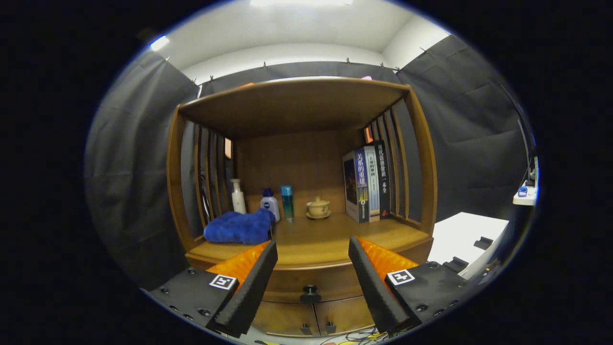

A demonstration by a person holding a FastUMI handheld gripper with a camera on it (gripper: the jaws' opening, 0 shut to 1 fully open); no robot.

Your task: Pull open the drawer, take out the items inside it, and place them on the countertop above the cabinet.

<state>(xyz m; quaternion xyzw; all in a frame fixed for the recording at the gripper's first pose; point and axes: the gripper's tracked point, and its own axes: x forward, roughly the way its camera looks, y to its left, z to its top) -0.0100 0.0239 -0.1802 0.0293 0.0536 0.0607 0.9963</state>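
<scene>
The drawer [309, 282] sat shut below the tabletop [311, 242], its knob [310, 290] between and just beyond the fingers. A slightly off-line approach could slip off that small knob. The tool [312, 258] stood spread wide, apparently holding and touching nothing.

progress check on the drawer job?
Done: nothing. The drawer looks shut, its knob untouched. In hand: the claw is open and holds nothing, with the knob between and just ahead of its fingers. Left: pull the drawer open, lift its contents onto the countertop.
</scene>
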